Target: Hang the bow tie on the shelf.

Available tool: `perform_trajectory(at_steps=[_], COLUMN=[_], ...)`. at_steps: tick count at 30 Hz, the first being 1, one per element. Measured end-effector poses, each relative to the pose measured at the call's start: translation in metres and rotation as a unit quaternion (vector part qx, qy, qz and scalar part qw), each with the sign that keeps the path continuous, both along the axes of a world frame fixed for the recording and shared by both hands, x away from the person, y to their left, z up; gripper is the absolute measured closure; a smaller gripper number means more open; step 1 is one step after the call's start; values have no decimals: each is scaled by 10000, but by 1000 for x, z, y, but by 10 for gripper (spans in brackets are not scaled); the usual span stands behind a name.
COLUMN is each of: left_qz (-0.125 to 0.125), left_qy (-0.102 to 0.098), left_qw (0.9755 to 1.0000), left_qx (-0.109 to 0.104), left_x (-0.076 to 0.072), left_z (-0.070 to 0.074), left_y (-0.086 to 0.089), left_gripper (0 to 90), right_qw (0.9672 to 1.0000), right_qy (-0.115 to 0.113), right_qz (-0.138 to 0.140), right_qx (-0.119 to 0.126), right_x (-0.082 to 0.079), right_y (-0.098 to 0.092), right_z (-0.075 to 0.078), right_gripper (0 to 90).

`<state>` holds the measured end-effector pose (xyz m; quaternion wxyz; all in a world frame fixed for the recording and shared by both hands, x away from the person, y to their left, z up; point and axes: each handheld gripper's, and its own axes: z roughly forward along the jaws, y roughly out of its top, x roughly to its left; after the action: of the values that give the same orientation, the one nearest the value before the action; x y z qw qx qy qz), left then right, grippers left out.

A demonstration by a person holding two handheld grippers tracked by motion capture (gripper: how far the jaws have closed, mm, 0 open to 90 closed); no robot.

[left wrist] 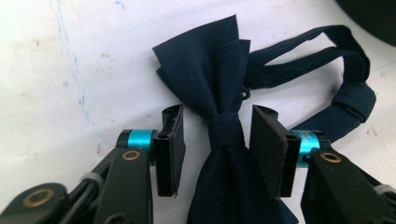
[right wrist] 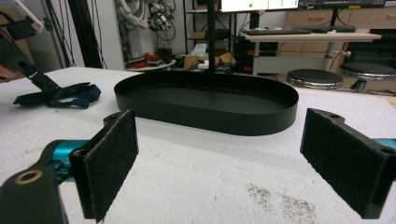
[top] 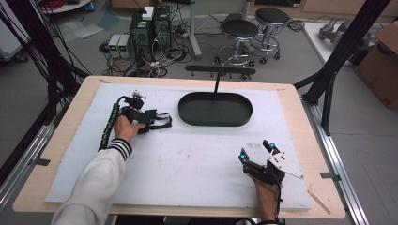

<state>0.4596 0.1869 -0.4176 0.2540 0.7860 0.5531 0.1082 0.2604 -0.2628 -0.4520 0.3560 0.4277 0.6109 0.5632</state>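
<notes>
A: Start nearest. What is by the person's side of the table?

B: In the high view the right gripper (top: 256, 151) sits at about five o'clock on the white foam mat (top: 197, 164), held from below by a hand. Its own view shows the two jaws set wide apart, flat black pads with a rough felt-like face, and nothing between them but speckled mat.

A: And the left one?

B: The left gripper (top: 151, 120) lies at about ten o'clock, a hand in a white sleeve with a striped cuff (top: 120, 147) behind it. In the left gripper view its jaws stand partly open on either side of the knot of a navy bow tie (left wrist: 224, 126), just clear of the fabric, so they grip nothing. The tie is smooth woven cloth, pleated into fans, and lies flat on the mat; its strap (left wrist: 345, 70) loops off toward two o'clock.

A: Anything in the way?

B: Nothing lies between the gripper and the tie. Farther out, near twelve o'clock, sits an oval black tray (top: 215, 109) with a low upright wall, matte, and a thin black post (top: 217, 83) rising at its far rim to a crossbar.

A: Beyond the table?

B: Two round black stools (top: 256, 33), computer towers (top: 150, 28) with tangled cables, and a cardboard box (top: 382, 61) at far right.
</notes>
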Motion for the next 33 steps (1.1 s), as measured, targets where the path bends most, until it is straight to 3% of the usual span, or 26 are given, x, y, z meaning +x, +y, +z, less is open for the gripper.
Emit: perform_trajectory(at_steps=[7,17,22,27,33], left_qz=[-13,-27,-58,-98,-106], left_qy=[100,295,298,232,171], left_qw=[9999,9991,9993,9992,9995], left_qx=[96,287,234,302,231], left_x=[2,6,6,5,4], left_z=[2,3,3,3,5], left_y=[-2,-10,-12,-13,-12], left_gripper=[521,639,728,738,741], right_qw=[10000,10000,10000,10000,10000], right_qy=[-8,-19,-6,-13,-13], right_qz=[-8,-7,-6,-11,-12], right_qx=[-3,1,18,10,8], right_x=[0,1,0,0,0], right_y=[0,-1,-1,-1,-1], right_z=[0,0,0,0,0], right_gripper=[103,103,103,103,103])
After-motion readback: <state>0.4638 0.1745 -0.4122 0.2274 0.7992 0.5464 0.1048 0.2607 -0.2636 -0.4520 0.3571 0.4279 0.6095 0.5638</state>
